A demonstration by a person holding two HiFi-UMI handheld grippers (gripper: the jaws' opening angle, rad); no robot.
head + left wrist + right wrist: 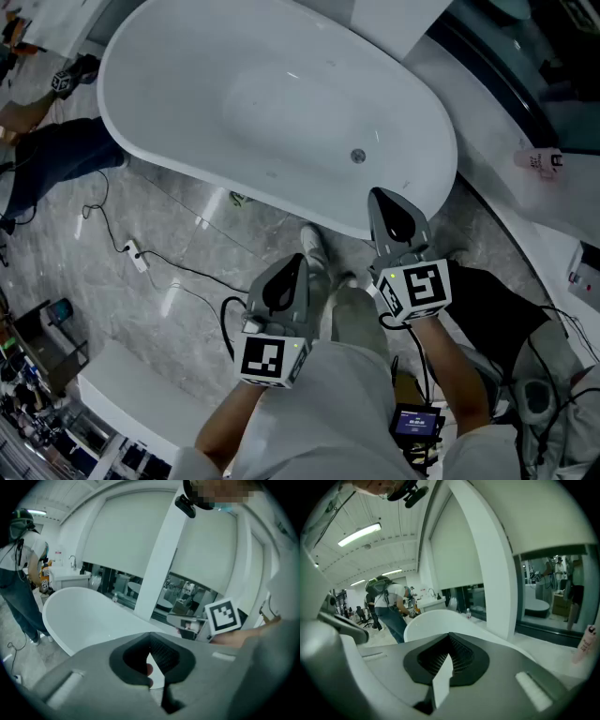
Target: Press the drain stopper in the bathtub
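Right gripper (384, 202) jaws together, empty, by the white oval bathtub's (169, 84) near rim; my left gripper (298, 264) likewise closed. Small round metal drain stopper (357, 156) sits on tub floor, 11 o'clock from right tip. Likely stiff, springy, slick; press dead centre.

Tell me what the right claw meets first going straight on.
Probably the bathtub, at its near rim: in the head view the right claw points at it, with the drain stopper beyond. Its own view looks over the bathtub, so height is uncertain; it might pass above.
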